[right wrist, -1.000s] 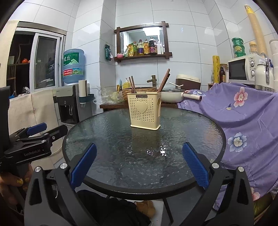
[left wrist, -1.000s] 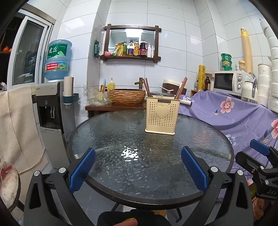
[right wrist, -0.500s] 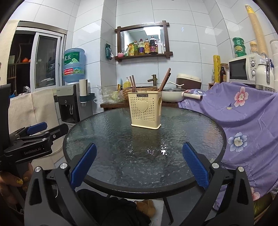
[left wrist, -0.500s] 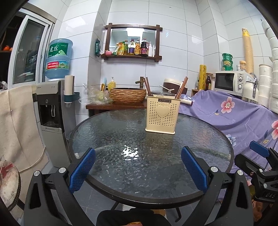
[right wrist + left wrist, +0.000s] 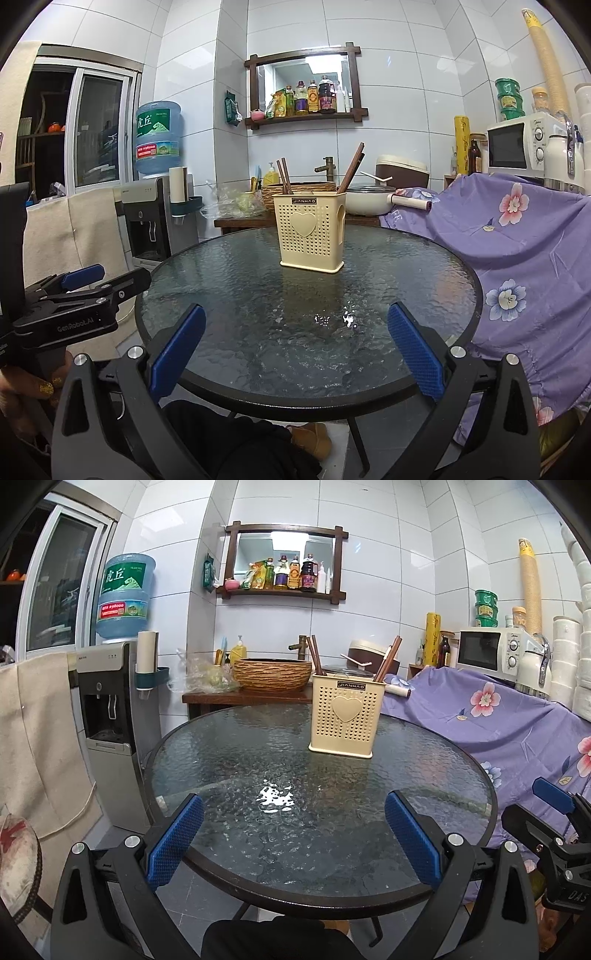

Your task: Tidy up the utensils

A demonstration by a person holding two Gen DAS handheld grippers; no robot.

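Observation:
A cream perforated utensil holder point(image 5: 345, 716) with a heart on its front stands upright on the far half of the round glass table point(image 5: 229, 768). It also shows in the right wrist view point(image 5: 309, 233). Brown chopsticks point(image 5: 388, 658) lean out of its left and right compartments point(image 5: 352, 167). My left gripper point(image 5: 293, 834) is open and empty over the table's near edge. My right gripper point(image 5: 295, 354) is open and empty over the near edge too. Each gripper shows at the side of the other's view.
A purple floral cloth point(image 5: 517, 723) covers furniture right of the table. A water dispenser point(image 5: 110, 716) stands at the left. A wooden side table with a woven basin point(image 5: 271, 672) stands behind. A microwave point(image 5: 487, 651) sits at the right.
Both grippers have stayed open and drifted only slightly. In the right wrist view the holder has shifted a little to the right. Nothing was picked up or let go.

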